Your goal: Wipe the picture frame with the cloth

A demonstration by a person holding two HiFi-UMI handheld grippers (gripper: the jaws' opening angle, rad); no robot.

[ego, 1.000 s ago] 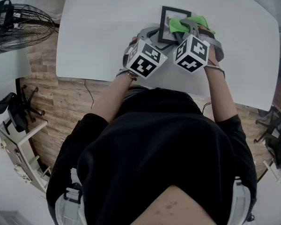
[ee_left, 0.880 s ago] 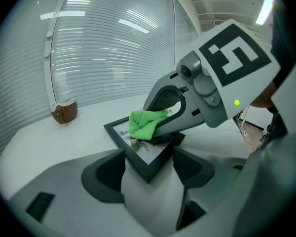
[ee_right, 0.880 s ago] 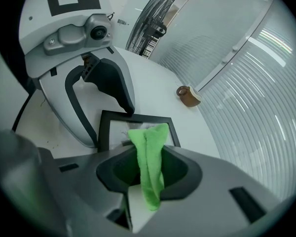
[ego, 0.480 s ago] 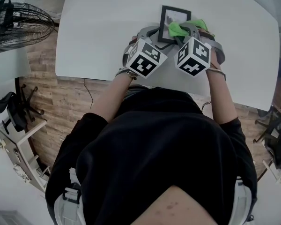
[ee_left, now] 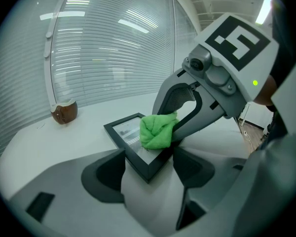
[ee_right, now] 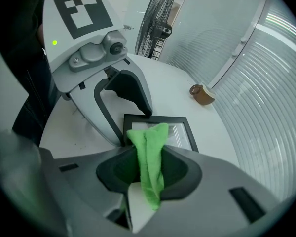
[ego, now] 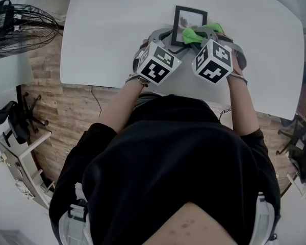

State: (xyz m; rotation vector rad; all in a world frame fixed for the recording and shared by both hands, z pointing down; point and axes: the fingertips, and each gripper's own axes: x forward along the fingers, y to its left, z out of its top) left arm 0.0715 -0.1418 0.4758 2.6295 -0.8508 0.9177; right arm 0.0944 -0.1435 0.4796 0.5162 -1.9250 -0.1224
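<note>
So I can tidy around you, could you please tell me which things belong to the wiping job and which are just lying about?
In use: black rectangular picture frame, held by the left gripper; folded green cloth, clamped in the right gripper.
Lying about: small round brown object on the white table; black wire-caged fan.

Over the last second I've drawn my right gripper (ee_right: 149,169) a little to the right and nearer to me. The green cloth (ego: 196,33) pinched in its jaws has slid with it across the picture frame (ego: 186,18). More glass now shows bare on the frame's left, far part.
</note>
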